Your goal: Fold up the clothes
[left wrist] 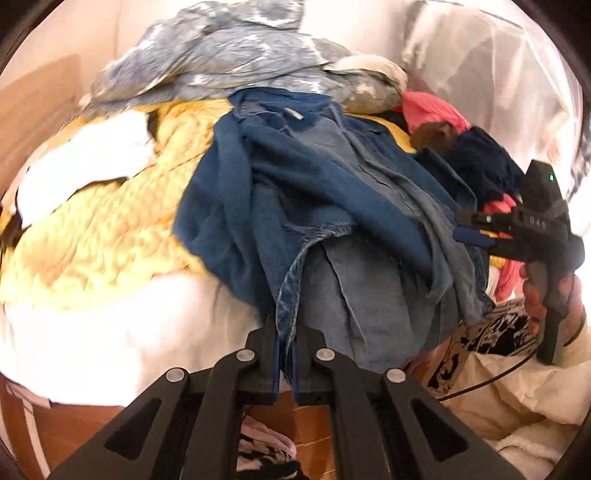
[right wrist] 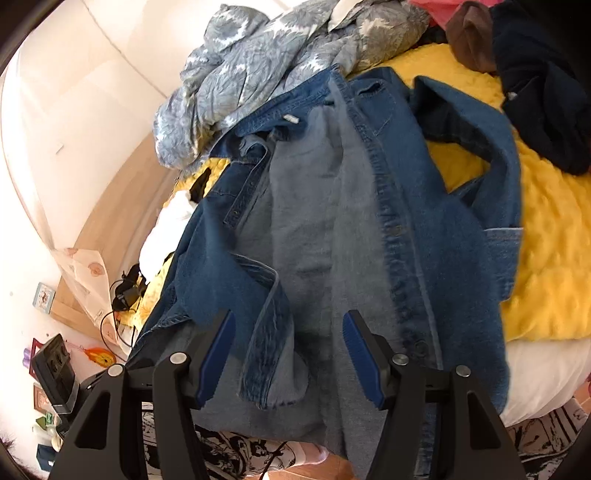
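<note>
A blue denim shirt lies rumpled and unbuttoned on a yellow quilt on the bed; the right wrist view shows it spread lengthwise with its pale inside up. My left gripper is shut on the shirt's lower hem edge. My right gripper is open just above the shirt's lower part, holding nothing. It also shows in the left wrist view at the right, beside the shirt's edge.
A grey-blue patterned duvet is bunched at the bed's far end. Dark navy, brown and pink clothes lie at the far right. A white cloth lies left. A wooden floor and a cluttered shelf are below.
</note>
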Tool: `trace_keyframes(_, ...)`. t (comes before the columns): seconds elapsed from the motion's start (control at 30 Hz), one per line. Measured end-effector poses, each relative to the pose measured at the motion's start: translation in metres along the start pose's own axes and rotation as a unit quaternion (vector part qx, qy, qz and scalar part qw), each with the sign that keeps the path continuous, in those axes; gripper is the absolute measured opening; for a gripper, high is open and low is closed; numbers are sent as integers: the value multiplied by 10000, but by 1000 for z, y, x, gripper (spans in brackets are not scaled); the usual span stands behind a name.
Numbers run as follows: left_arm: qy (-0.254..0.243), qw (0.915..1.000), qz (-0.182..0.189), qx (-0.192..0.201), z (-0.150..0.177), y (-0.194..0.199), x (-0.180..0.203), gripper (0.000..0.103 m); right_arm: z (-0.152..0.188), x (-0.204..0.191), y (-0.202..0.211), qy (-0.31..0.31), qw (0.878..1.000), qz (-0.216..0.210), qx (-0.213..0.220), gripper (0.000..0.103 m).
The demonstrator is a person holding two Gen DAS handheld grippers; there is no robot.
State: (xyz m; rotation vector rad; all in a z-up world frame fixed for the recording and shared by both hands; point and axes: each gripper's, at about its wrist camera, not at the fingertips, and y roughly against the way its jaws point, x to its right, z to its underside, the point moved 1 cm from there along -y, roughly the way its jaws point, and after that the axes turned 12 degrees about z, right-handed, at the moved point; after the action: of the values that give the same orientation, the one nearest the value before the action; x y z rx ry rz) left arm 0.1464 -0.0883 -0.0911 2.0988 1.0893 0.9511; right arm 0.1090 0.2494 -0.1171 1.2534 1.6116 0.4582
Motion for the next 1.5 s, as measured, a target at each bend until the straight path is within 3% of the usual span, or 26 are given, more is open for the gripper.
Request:
trace_keyframes(0.2, 38, 9999, -32, 102, 4, 4, 0, 4, 5, -40, -19, 837, 9958, 320, -207, 63)
trace_keyframes(0.33, 258, 9995, 8, 207, 5, 10, -11, 4, 8, -43, -36, 856, 9944, 418, -463, 63)
trace_keyframes(0.37, 343, 9992, 17, 221, 6, 12, -15, 4, 9, -44, -40, 879, 9939, 423, -518, 59)
trace_keyframes(0.47, 635, 9976, 42, 261, 9, 16, -29, 4, 11, -52, -50, 1088, 9907, 471, -664, 11)
trace_keyframes(0.57, 818, 9962, 19, 306, 15, 22, -39, 4, 8, -56, -50, 1144, 9910, 404, -574, 8)
trace_keyframes(0.7, 957, 9949, 11, 306, 20, 26, -45, 4, -10, -38, -25, 511, 9981, -290, -181, 7)
trace_keyframes(0.8, 961, 9950, -52, 273, 20, 25, -46, 4, -18, -10, -16, -177, 9975, -667, -174, 7)
trace_keyframes(0.93, 975, 9947, -96, 301, 21, 27, -45, 4, -17, 25, -22, -937, 9908, -857, -459, 6)
trace_keyframes(1.0, 893, 9950, -171, 412, 20, 32, -41, 10, -18, 40, -24, -1197, 9890, -691, -519, 5)
trace_keyframes(1.1, 292, 9944, -695, 746, 16, 50, -18, 22, -18, 42, -27, -1073, 9923, -168, -602, 8)
trace_keyframes(1.17, -290, 9878, -1146, 1011, 11, 65, 4, 34, -18, 35, -22, -750, 9958, 213, -489, 14)
trace_keyframes(1.2, -428, 9866, -1145, 1076, 8, 70, 11, 53, -18, 33, -19, -619, 9966, 355, -415, 33)
trace_keyframes(1.23, -561, 9855, -1124, 1141, 6, 75, 17, 75, -18, 32, -16, -555, 9970, 412, -336, 43)
trace_keyframes(1.27, -643, 9860, -953, 1205, 3, 79, 26, 80, -19, 30, -12, -491, 9975, 453, -228, 57)
trace_keyframes(1.3, -680, 9866, -780, 1263, 1, 79, 34, 81, -19, 26, -6, -414, 9981, 457, -71, 59)
trace_keyframes(1.4, -634, 9932, -247, 944, -6, 54, 50, 81, -15, 18, 3, -93, 9988, 438, 206, 60)
trace_keyframes(1.5, -938, 9929, -496, 546, -11, 11, 64, 79, -10, 8, 8, 167, 9990, 275, 326, 62)
